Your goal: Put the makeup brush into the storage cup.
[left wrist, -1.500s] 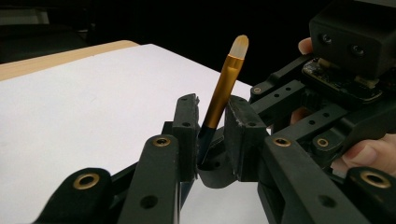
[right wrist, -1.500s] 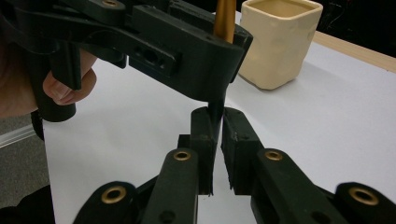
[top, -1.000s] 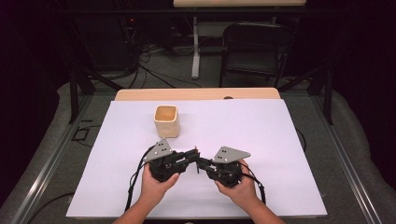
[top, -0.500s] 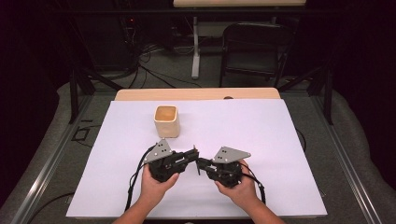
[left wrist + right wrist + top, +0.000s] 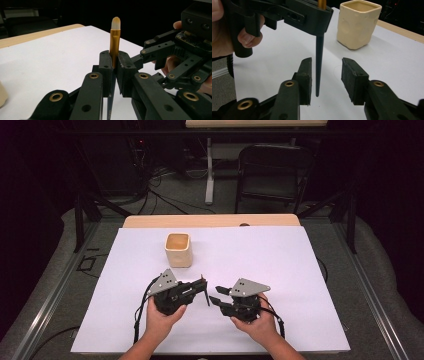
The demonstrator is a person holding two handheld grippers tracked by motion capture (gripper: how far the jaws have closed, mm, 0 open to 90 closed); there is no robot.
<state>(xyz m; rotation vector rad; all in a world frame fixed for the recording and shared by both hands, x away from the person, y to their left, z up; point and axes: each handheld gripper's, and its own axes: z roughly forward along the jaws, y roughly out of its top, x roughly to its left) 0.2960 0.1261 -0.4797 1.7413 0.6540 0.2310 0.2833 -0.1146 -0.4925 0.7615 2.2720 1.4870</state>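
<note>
Where the left tool (image 5: 113,72) closes its two black jaws, a slim brush (image 5: 115,42) stands clamped between them, upright in the left gripper view: a gold metal ferrule rises above the pads and ends in a short, pale, rounded tuft of bristles, while a dark handle runs down between the jaws. From the high view the brush (image 5: 204,290) is no more than a thin dark line near the front middle of the desk (image 5: 300,270), held between the left tool (image 5: 200,287) and the right tool (image 5: 216,296), whose tips nearly meet. The right gripper view supplies the lower end: the handle tapers to a blunt point hanging just above the white sheet, between the right tool's (image 5: 326,78) jaws, which stand apart with their ribbed pads clear of it. Behind, farther back on the desk, sits a cream cup (image 5: 357,22) of squarish section with rounded corners and shallow dimples in its matte wall; in the high view the cup (image 5: 178,250) shows a tan inside. The desk is covered in smooth white, with a pale wooden edge at the back.
</note>
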